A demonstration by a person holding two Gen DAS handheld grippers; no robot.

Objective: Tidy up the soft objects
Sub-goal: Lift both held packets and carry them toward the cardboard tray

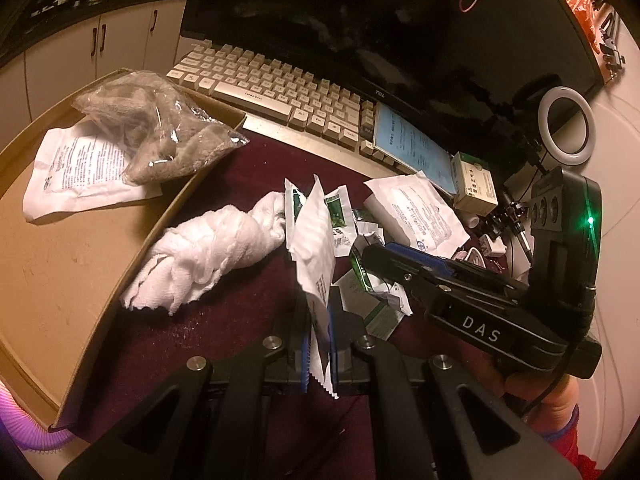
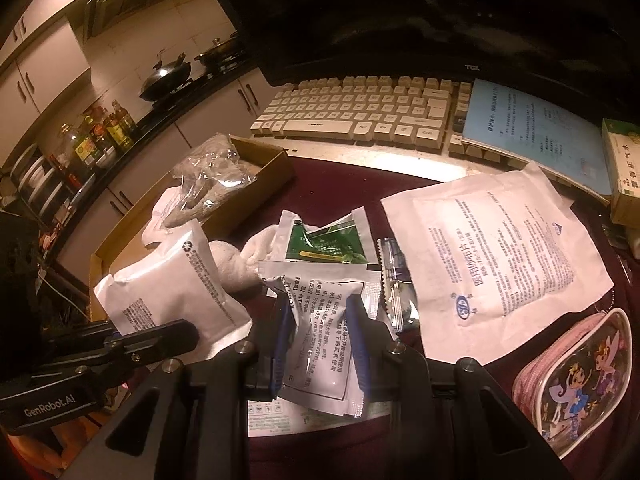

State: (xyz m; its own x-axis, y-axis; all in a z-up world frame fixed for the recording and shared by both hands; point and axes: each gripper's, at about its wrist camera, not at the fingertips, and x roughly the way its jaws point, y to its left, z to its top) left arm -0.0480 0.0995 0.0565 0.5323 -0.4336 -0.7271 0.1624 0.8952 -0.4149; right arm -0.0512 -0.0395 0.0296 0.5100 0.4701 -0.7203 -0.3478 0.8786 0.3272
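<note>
Soft packets, pouches and cloths spread over a dark maroon tabletop [image 1: 224, 320] before a cream keyboard [image 1: 276, 92] and black monitor [image 1: 360, 20].

Left gripper [image 1: 318, 344]: jaws nearly closed, clamped on the lower edge of a white sealed pouch [image 1: 316, 248], held upright and edge-on above the maroon surface; same pouch seen flat-faced in the right wrist view [image 2: 176, 288], pinched at its bottom by the black jaw tip.

Right gripper [image 2: 320, 344]: blue-padded jaws partly closed, pinching a crumpled silver-white sachet [image 2: 320, 320] with printed text, raised over a flat leaflet [image 2: 272, 416].

Cardboard box [image 1: 60, 240] at far left of the tabletop, holding a flat white printed packet [image 1: 76, 168] and, on top of it, a grey cloth in clear plastic wrap [image 1: 160, 136] overhanging the box's right wall.

White gauze roll [image 1: 208, 252] lying loose on the maroon surface, one end touching the box wall, the other among green-and-white sachets [image 2: 324, 240].

Large white printed pouch [image 2: 496, 264] lying flat to the right of the sachets, near a blue booklet [image 2: 532, 128] resting on the keyboard's right end.

Small green-and-white carton [image 2: 624, 168] beside the booklet.

Pink pencil case [image 2: 576, 380] with cartoon figures at lower right, just beside the large pouch.

Ring light [image 1: 566, 126] standing at the far right.
</note>
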